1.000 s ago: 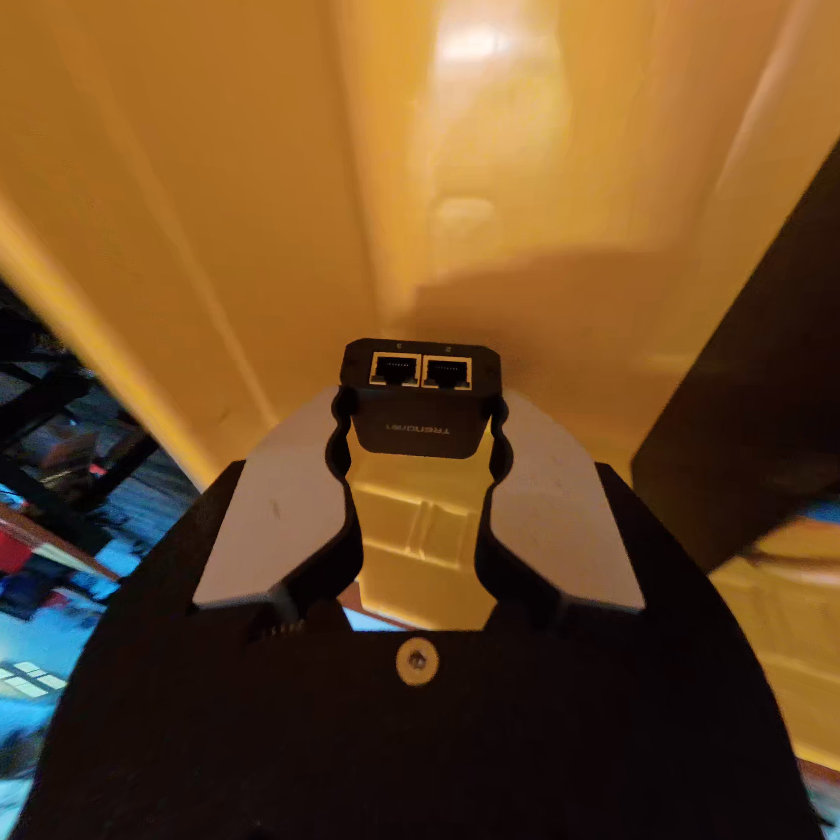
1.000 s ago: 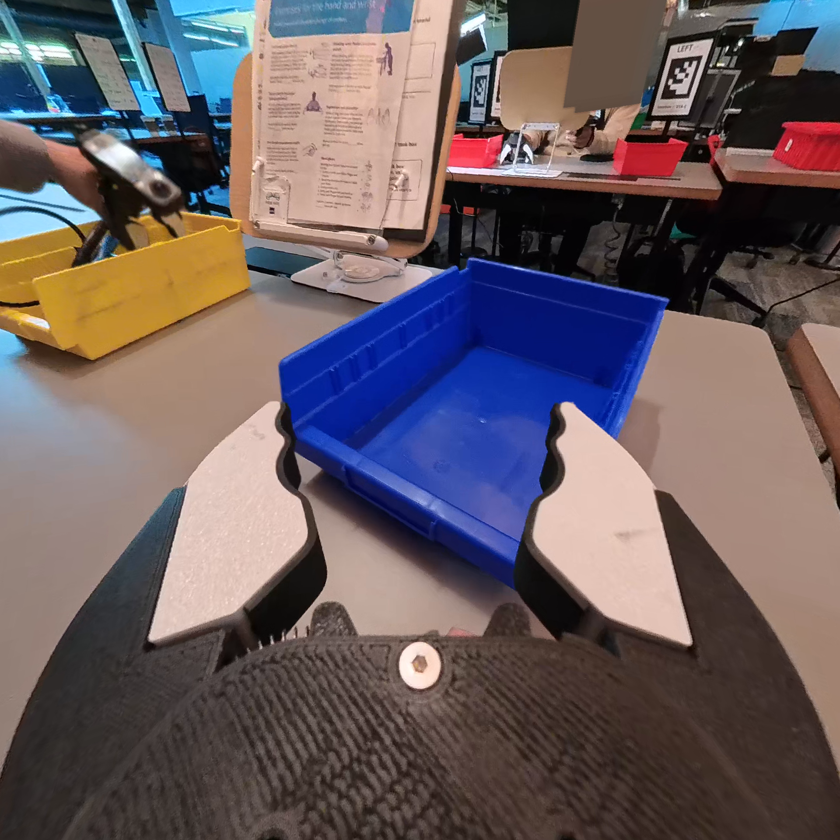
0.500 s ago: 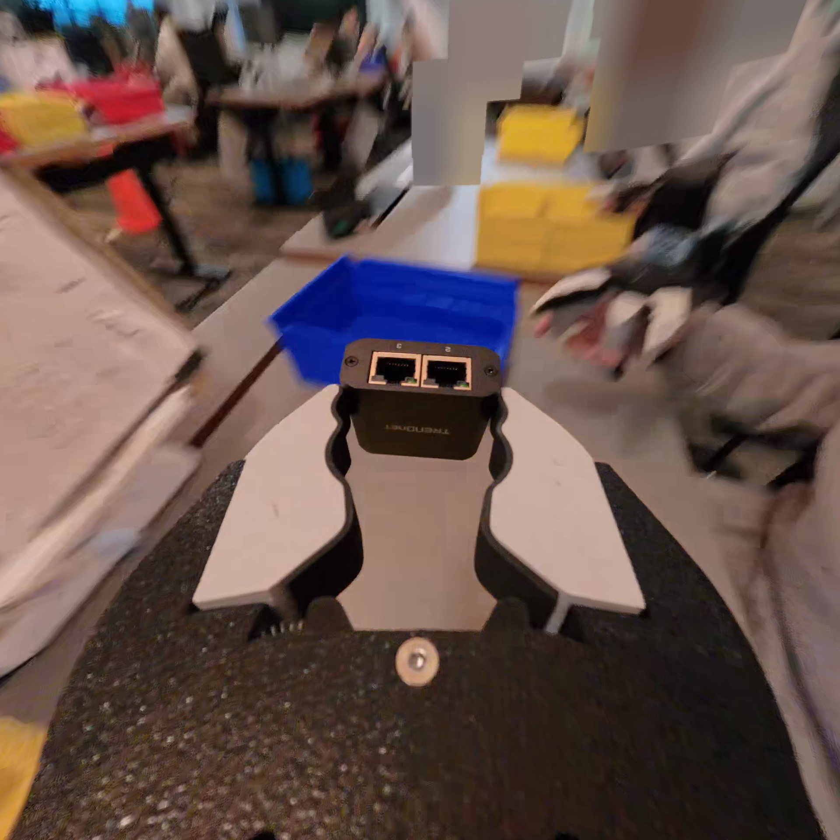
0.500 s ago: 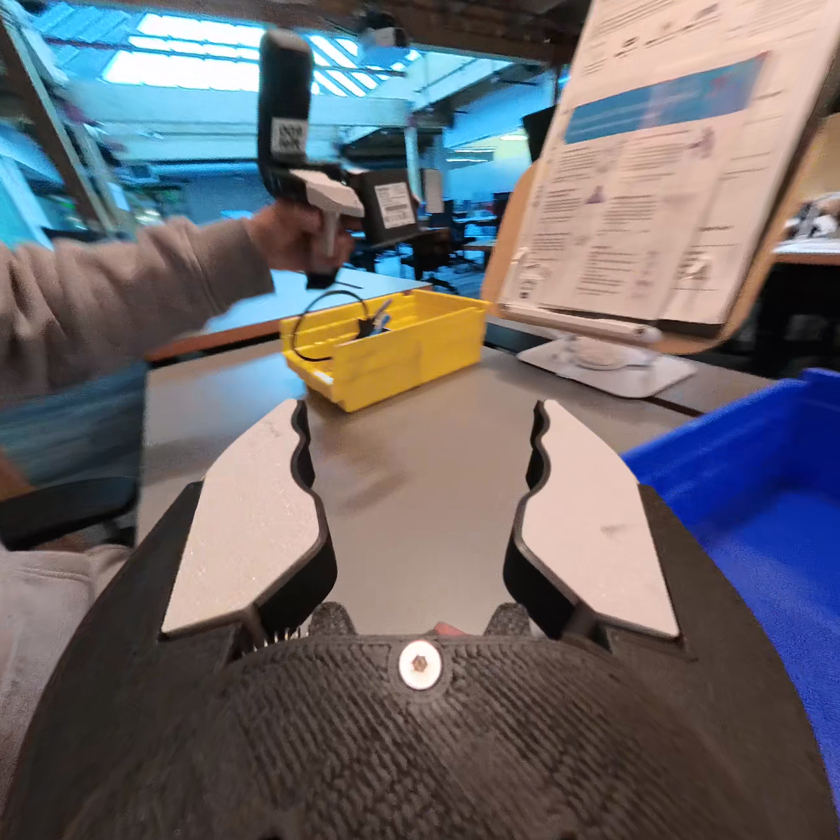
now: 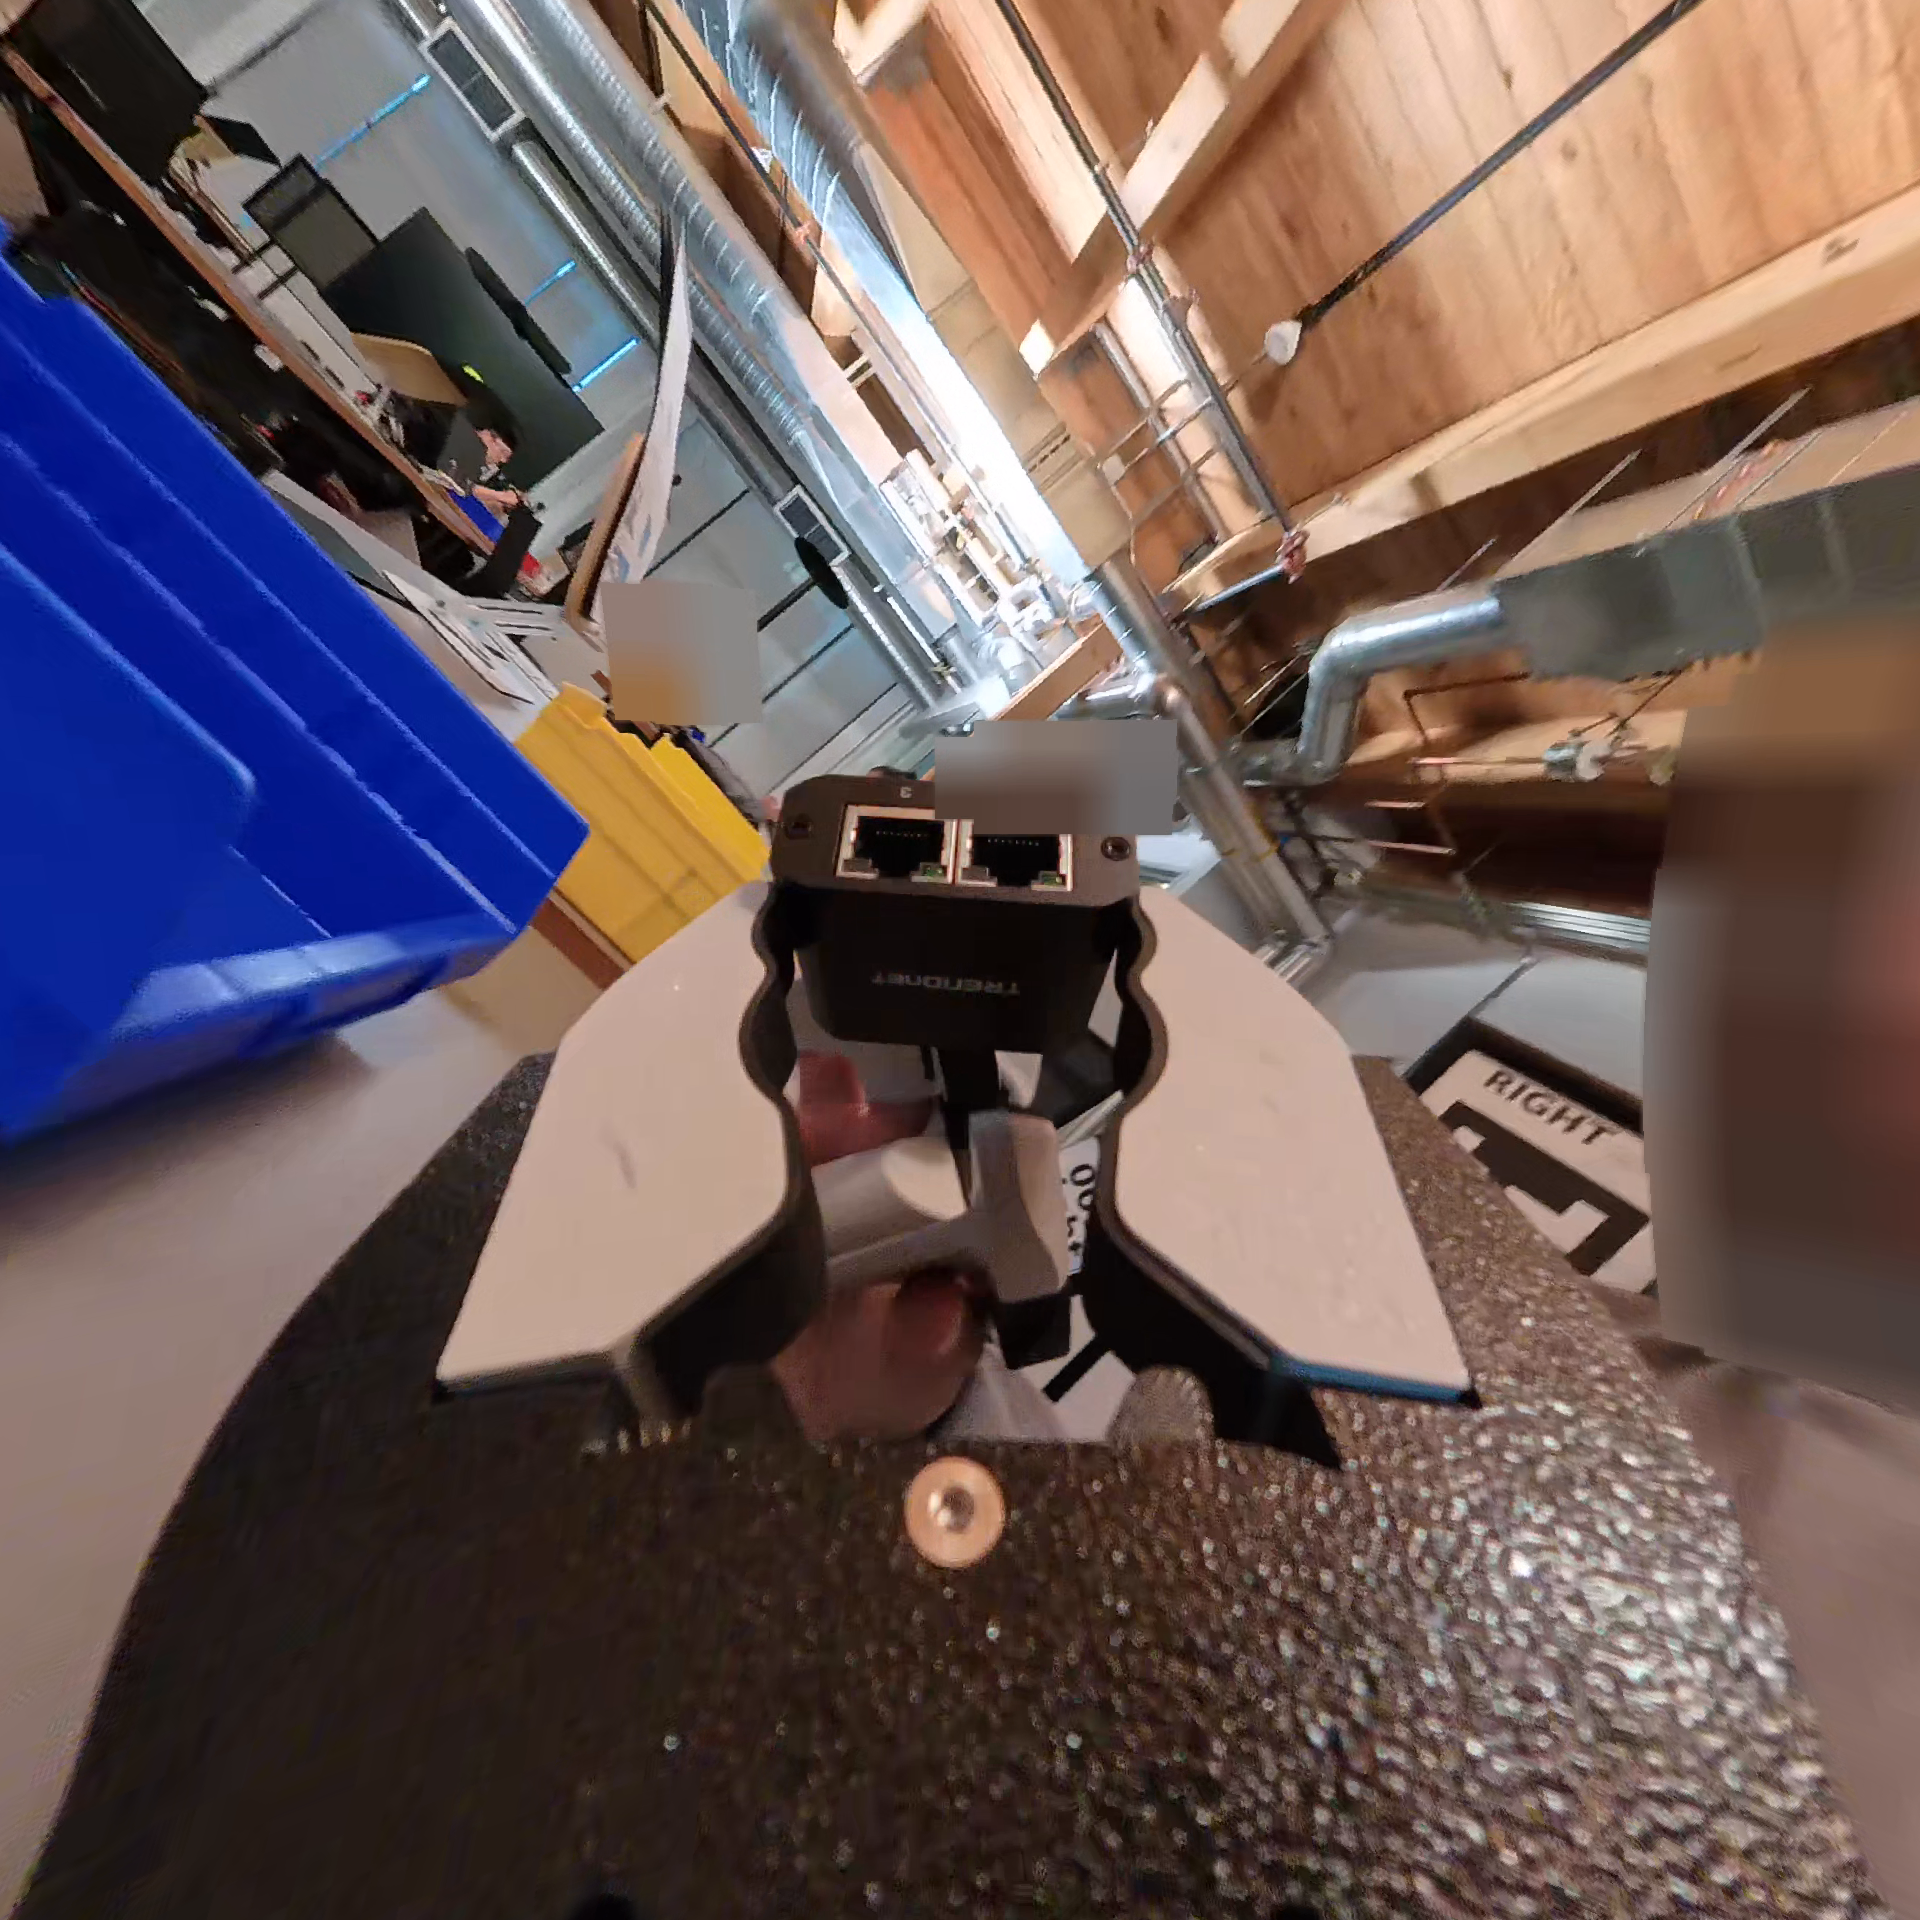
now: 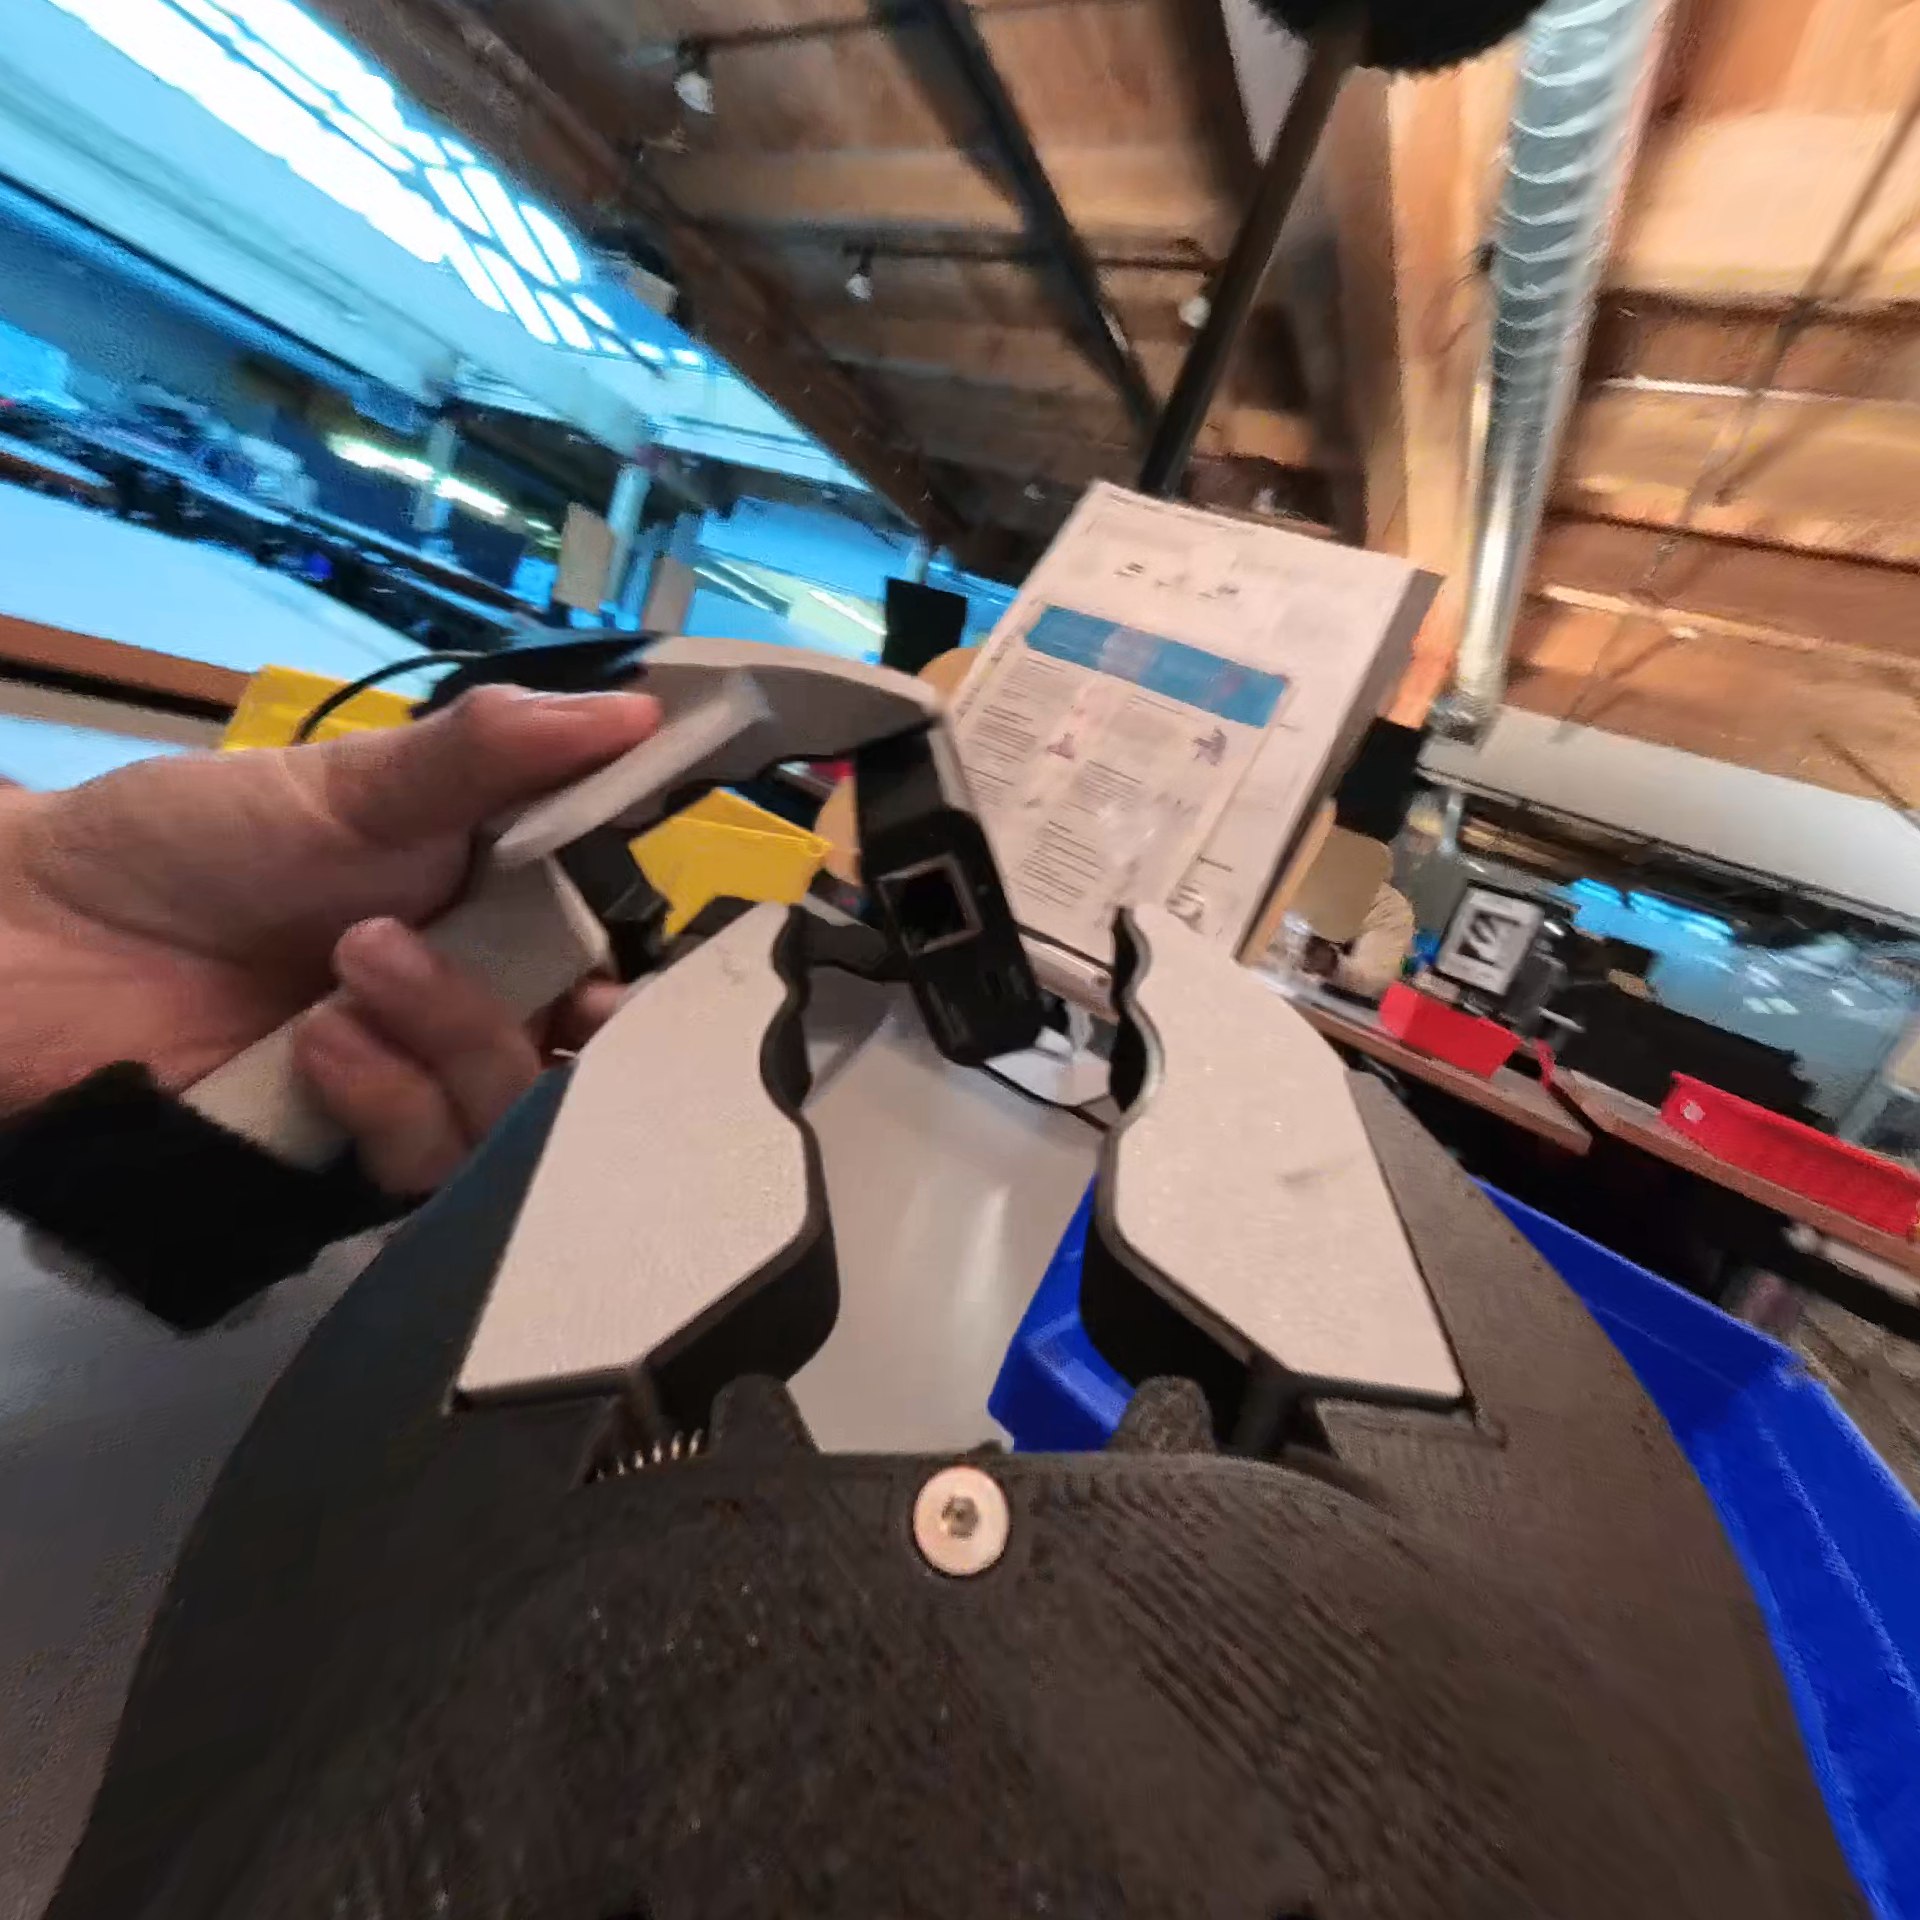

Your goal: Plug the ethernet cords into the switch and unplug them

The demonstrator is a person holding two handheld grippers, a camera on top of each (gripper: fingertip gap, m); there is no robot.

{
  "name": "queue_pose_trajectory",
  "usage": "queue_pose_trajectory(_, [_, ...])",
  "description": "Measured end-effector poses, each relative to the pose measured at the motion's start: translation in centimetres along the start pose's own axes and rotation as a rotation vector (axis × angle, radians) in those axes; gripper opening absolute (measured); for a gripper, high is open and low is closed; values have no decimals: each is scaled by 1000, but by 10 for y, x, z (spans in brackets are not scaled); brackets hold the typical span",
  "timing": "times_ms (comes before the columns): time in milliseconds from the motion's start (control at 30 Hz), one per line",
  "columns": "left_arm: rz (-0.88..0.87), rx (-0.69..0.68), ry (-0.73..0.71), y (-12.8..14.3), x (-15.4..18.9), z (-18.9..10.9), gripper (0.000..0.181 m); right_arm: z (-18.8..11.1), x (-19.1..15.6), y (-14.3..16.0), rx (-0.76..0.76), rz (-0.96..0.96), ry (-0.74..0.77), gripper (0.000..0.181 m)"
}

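My left gripper [image 5: 951, 935] is shut on a small black switch [image 5: 951, 925] and holds it in the air by its sides. Its two empty ports face away from me. In the right wrist view a hand [image 6: 260, 883] holds that left gripper [image 6: 790, 707], and the switch [image 6: 945, 935] hangs from it, one empty port showing. My right gripper [image 6: 961, 935] is open and empty. The switch sits just beyond its fingertips, in line with the gap. A black cord [image 6: 353, 681] loops above the yellow bin [image 6: 281, 707].
A blue bin [image 6: 1662, 1455] stands on the grey table [image 6: 914, 1247] below my right gripper; it also shows at the left of the left wrist view [image 5: 208, 779]. A yellow bin [image 5: 644, 821] and a paper sheet on a stand [image 6: 1164, 727] sit behind. My left and right fingertips are right by each other.
My left gripper carried the switch out of the yellow bin and over to the right gripper. The right gripper turned left and tilted up to face it, and its fingers narrowed.
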State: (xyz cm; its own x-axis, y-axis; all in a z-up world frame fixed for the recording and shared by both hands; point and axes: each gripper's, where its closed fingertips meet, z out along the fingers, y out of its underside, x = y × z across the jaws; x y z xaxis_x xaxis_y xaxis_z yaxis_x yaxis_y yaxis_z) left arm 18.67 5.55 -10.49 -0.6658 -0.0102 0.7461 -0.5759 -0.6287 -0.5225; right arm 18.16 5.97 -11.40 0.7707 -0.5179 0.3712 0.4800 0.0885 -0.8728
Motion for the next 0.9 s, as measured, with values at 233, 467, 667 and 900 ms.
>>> queue_pose_trajectory(233, [-22,-48,20,6,1,6,66,-4,4,2,-63,-256,13,23])
queue_pose_trajectory(467, [292,-596,-129,19,-4,-29,92,-13,-13,-7,-34,-358,-210,23])
queue_pose_trajectory(667, [205,-843,-44,32,15,-52,66,-8,-38,-12,-18,-354,-331,22])
queue_pose_trajectory(900, [348,-853,-84,37,9,-66,59,-9,-49,-1,-58,-325,-395,26])
